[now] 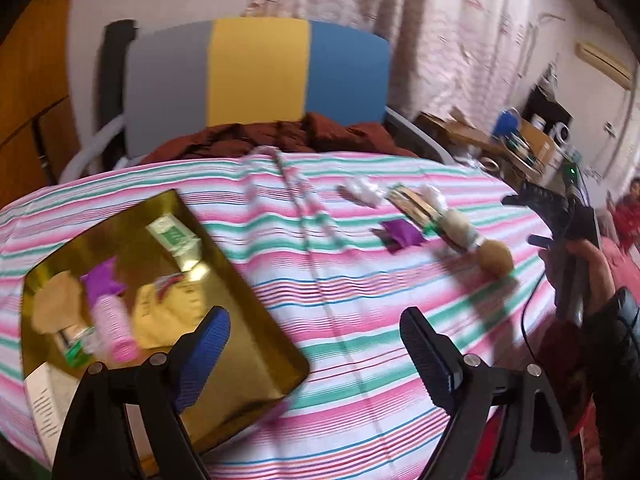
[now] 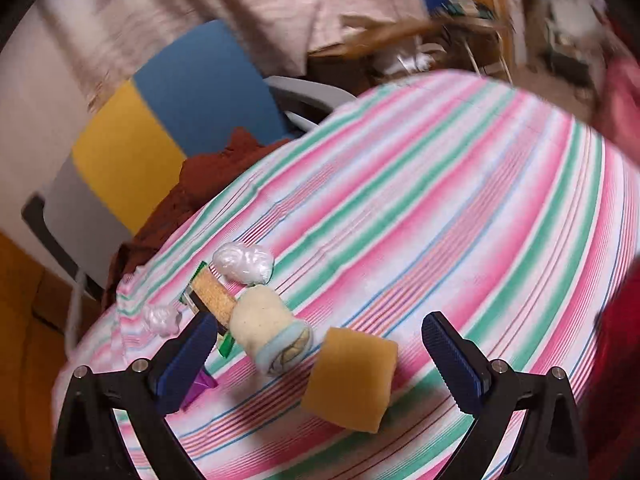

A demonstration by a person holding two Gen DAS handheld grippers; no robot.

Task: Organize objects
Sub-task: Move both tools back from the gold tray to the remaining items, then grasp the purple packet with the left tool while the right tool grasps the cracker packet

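Fingers (image 2: 456, 364) of right gripper (image 2: 320, 364) spread above yellow sponge (image 2: 350, 380).

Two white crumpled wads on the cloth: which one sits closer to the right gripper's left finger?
The smaller wad, just beyond that fingertip. The larger wad lies farther back, past the green-edged stick bundle.

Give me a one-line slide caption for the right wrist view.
Open right tool hovers above a yellow sponge block and rolled cream sock on the pink-and-green striped tablecloth.
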